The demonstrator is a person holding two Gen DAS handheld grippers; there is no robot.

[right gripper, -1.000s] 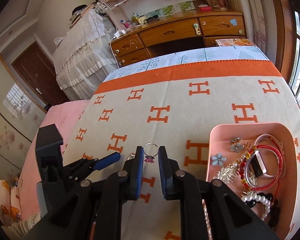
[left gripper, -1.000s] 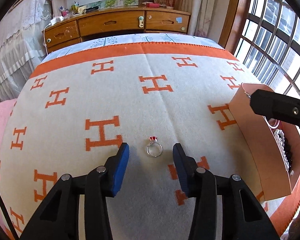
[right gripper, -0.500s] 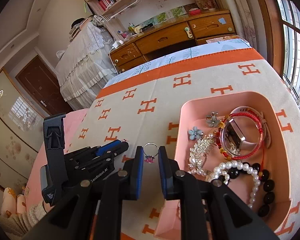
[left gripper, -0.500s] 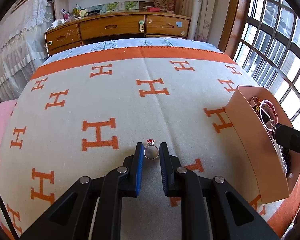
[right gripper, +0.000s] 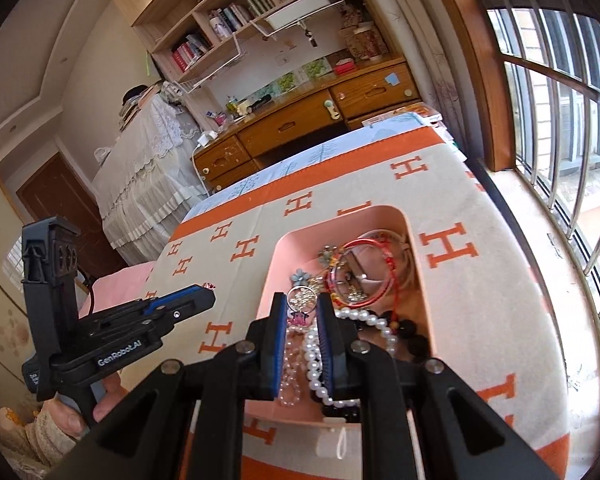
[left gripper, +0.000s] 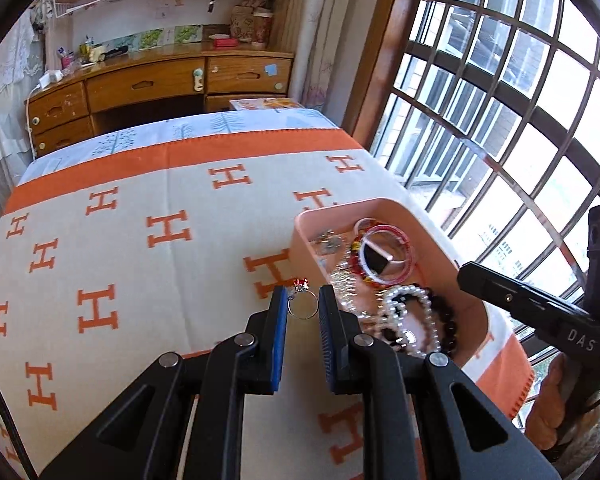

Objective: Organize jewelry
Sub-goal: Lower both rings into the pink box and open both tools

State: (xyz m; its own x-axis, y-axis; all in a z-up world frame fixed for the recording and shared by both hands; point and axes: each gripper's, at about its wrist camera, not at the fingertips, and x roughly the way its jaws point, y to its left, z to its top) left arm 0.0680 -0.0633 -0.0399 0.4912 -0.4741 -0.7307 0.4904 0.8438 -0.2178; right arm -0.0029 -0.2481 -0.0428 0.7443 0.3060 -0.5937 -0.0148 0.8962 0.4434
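The left tongs [left gripper: 303, 307] are clenched on a ring [left gripper: 302, 309] with a red stone, the band pinched between the blue pads; their jaws have just been closing on it. The ring hangs clear of the blanket [left gripper: 140, 264], just beside the near-left corner of the pink tray [left gripper: 384, 205], not yet over it.

The right tongs [right gripper: 299, 309] grip a small charm [right gripper: 299, 317] on a silver loop and hover above the tray [right gripper: 274, 264], over its near end.

The tray is crowded. A red bangle [left gripper: 386, 256] lies at its far end around a pale watch-like piece. Nearer sit a pearl bracelet [left gripper: 408, 312], a string of dark beads [left gripper: 450, 326] and a glittering hairpin [left gripper: 342, 284]. In the right wrist view a blue flower clip [right gripper: 300, 277] lies against the left wall, and more pearl strands [right gripper: 314, 364] run under the right tongs. Little bare floor shows between the pieces.

The tray sits on the bed near its window-side edge, on the cream blanket with orange H marks. A barred window [left gripper: 500, 120] runs along that side. Beyond the bed's far end stands a wooden desk [left gripper: 148, 88] with drawers, and shelves [right gripper: 236, 12] of books above it. A hand [right gripper: 100, 396] holds the left tongs' grip low at the left of the right wrist view.
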